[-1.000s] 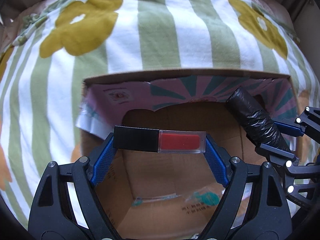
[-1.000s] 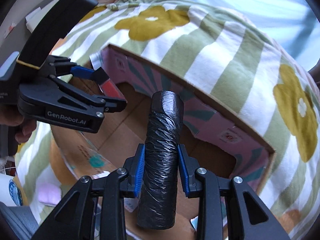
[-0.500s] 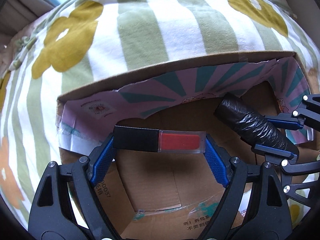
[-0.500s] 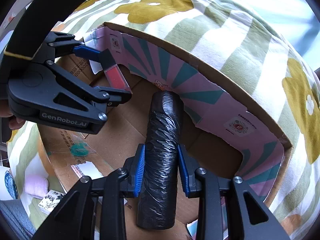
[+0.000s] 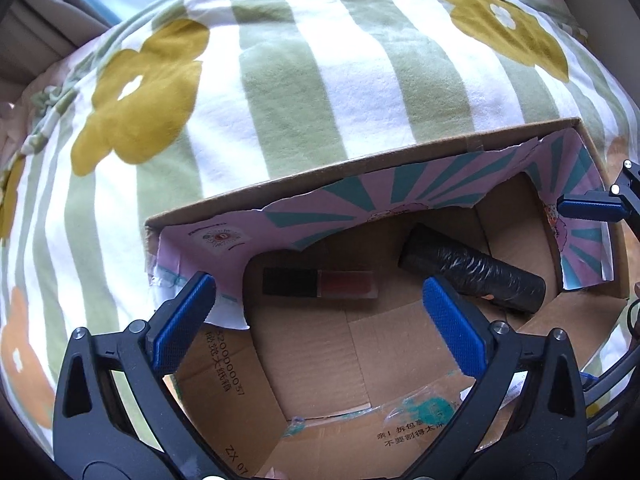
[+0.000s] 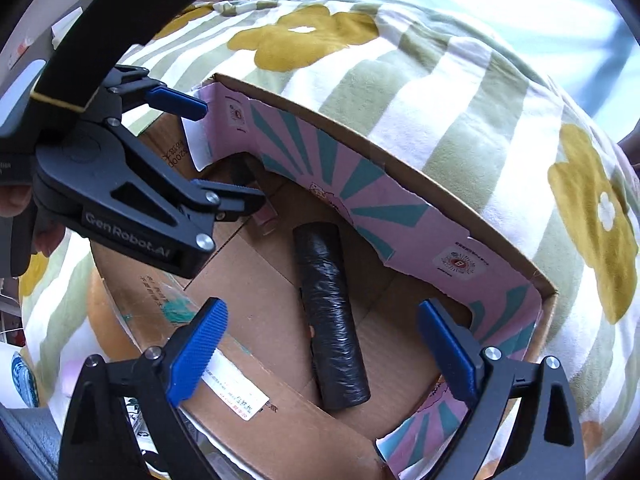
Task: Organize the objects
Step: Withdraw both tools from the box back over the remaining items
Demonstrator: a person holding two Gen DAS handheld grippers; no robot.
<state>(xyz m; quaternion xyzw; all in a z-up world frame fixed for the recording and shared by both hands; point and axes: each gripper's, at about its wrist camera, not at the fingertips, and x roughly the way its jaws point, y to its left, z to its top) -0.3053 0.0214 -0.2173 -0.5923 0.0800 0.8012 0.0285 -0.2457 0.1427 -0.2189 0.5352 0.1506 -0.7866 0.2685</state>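
Note:
A cardboard box point(image 5: 360, 162) with pink and teal lining lies on a striped bedcover. On its floor rests a lip gloss tube point(image 5: 320, 283) with a black cap and red body, and a black rolled bag point(image 5: 472, 276) lies to its right. My left gripper point(image 5: 320, 320) hangs above the tube, jaws opening, nothing pressed between them. In the right wrist view my right gripper point(image 6: 324, 344) hovers over the black roll point(image 6: 332, 312), jaws opening wide, pads clear of it. The left gripper point(image 6: 216, 152) shows there at upper left and hides most of the tube point(image 6: 266, 216).
A green-and-white striped bedcover point(image 5: 304, 80) with yellow flowers surrounds the box. A white shipping label point(image 6: 236, 392) sits on the near box flap. Small items, among them a white container point(image 6: 16, 368), lie off the bedcover at lower left. A hand point(image 6: 10, 200) holds the left gripper.
Both grippers have let go. The tube has dropped from the left jaws and the black roll from the right jaws; both now lie on the box floor.

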